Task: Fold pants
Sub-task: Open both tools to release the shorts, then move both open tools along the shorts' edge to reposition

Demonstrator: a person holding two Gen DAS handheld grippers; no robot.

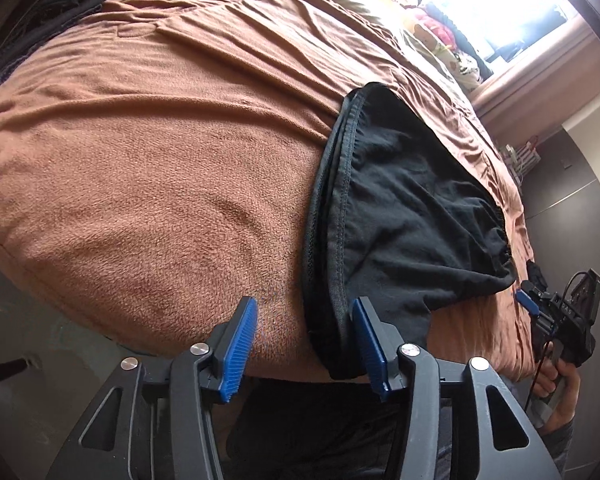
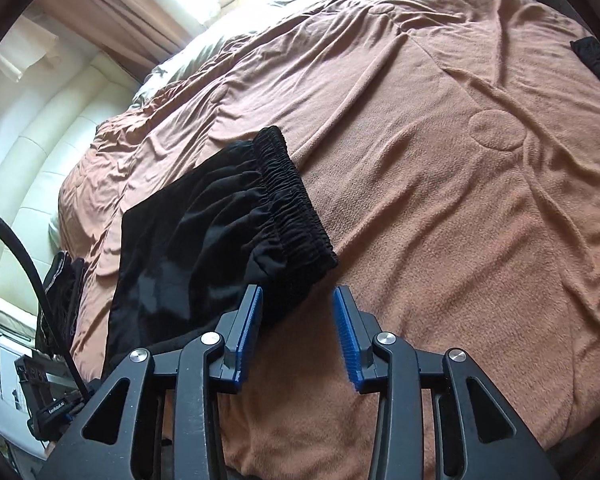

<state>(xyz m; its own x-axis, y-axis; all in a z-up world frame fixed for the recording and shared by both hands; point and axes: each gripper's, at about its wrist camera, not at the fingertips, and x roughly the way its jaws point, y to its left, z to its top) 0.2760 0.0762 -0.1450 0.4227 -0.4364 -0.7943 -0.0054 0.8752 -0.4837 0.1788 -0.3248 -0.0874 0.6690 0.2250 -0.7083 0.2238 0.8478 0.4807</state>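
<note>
Bed's brown blanket (image 2: 440,208) lies bare w/ plenty of room right of the black pants (image 2: 220,232). Pants sit near the front edge. Dark clothes pile (image 1: 60,8) blocks the far left corner; pillows & toys (image 1: 432,20) crowd the window end.

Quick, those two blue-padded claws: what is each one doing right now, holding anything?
Left gripper: open, holding nothing; the folded black fabric pants lie beside one pad.
Right gripper: open, empty, at the pants' edge.

Two hand-held grippers, both angled downward.
Left gripper (image 1: 304,344): jaws parted, nothing pinched. Right gripper (image 2: 298,336): jaws parted, empty; gripped by a hand (image 1: 560,388).
</note>
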